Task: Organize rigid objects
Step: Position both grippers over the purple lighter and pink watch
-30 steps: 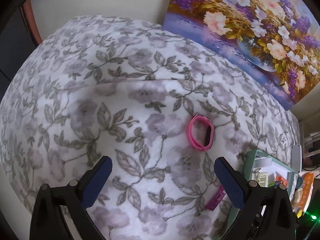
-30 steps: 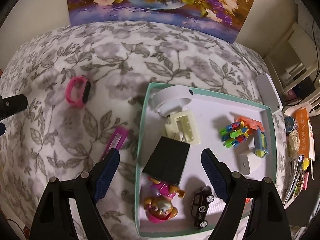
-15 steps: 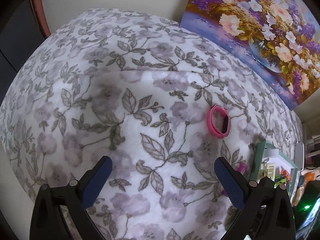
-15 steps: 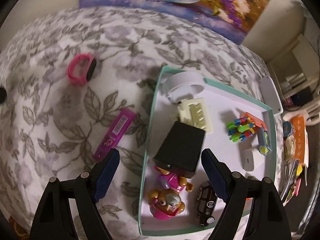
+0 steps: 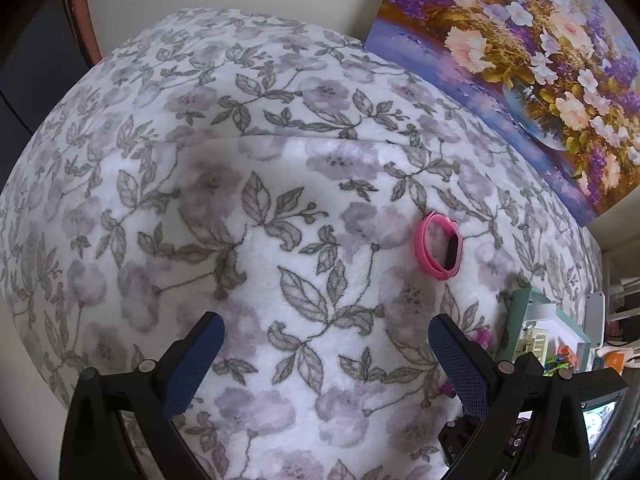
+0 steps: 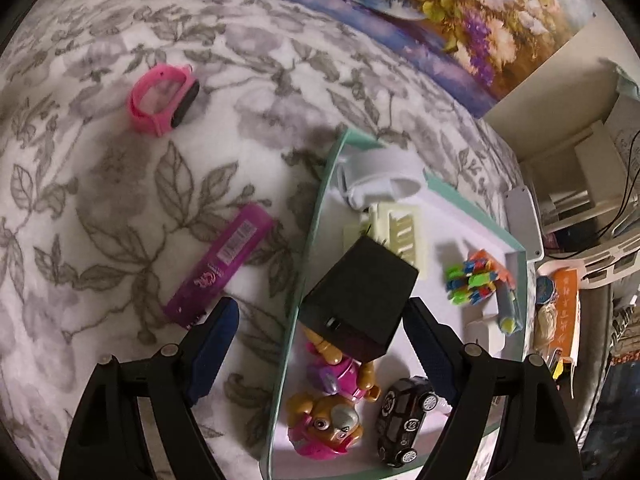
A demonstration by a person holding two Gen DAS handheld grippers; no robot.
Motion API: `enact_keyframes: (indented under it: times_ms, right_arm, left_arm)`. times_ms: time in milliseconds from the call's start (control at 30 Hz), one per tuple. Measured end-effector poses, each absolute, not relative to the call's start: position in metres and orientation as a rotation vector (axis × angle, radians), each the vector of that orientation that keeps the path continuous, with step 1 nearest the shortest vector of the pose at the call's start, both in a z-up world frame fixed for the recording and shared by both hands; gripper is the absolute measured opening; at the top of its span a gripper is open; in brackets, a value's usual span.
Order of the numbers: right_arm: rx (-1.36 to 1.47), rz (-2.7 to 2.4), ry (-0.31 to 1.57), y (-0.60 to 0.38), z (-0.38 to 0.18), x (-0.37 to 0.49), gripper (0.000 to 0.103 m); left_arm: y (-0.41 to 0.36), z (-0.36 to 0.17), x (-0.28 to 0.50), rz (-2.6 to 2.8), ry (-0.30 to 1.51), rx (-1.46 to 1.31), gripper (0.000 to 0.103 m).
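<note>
Left of the tray (image 6: 316, 216), a watch (image 6: 162, 100) and purple case (image 6: 222, 266) lie loose on the blanket (image 6: 100, 200). Both grippers, left (image 5: 326, 354) and right (image 6: 320, 340), gape wide, empty. Soft fabric could let either item slide away during a pinch.

Pink wristband (image 5: 439, 246) on floral blanket (image 5: 256, 216), left gripper (image 5: 326, 354) spread

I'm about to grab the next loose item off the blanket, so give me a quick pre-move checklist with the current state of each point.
1. Right gripper open and holding nothing: ok.
2. Left gripper open and holding nothing: ok.
3. Flat purple plastic case lies clear on the floral blanket: ok.
4. Pink wristband with black face unobstructed: ok.
5. Free space in the green-rimmed white tray: ok.
6. Case's weight: cannot tell.
</note>
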State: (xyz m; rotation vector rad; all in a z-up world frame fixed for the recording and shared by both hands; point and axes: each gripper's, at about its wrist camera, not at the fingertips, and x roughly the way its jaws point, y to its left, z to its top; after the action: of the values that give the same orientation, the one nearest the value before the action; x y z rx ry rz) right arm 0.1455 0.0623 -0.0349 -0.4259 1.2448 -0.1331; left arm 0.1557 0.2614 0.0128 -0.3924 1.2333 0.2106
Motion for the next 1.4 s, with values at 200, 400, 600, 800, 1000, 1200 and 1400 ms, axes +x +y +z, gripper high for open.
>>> enact_keyframes:
  times_ms: [200, 400, 600, 800, 1000, 1200, 1400]
  right_arm:
    - [-0.471, -0.105, 1.208, 0.067, -0.027, 0.144, 0.085]
    - [-0.626, -0.125, 1.202, 0.081, -0.045, 0.140, 0.085]
    - [-0.686, -0.108, 1.153, 0.101, -0.048, 0.138, 0.085]
    - [-0.627, -0.064, 1.121, 0.111, -0.045, 0.147, 0.085]
    - [-0.547, -0.051, 1.117, 0.110, -0.045, 0.161, 0.085]
    - [-0.337, -0.029, 1.120, 0.086, -0.027, 0.174, 0.085]
    - [-0.163, 0.000, 1.109, 0.062, -0.009, 0.179, 0.085]
  left_arm:
    - [0.264, 0.014, 0.155, 0.213, 1.225, -0.411, 0.103]
    - [0.266, 0.016, 0.154, 0.212, 1.217, -0.425, 0.103]
    - [0.267, 0.016, 0.154, 0.214, 1.218, -0.437, 0.103]
    - [0.268, 0.013, 0.156, 0.210, 1.224, -0.443, 0.103]
    - [0.275, 0.010, 0.158, 0.224, 1.224, -0.464, 0.103]
    - [0.283, 0.007, 0.158, 0.244, 1.224, -0.493, 0.103]
    - [0.287, 0.007, 0.157, 0.257, 1.217, -0.505, 0.103]
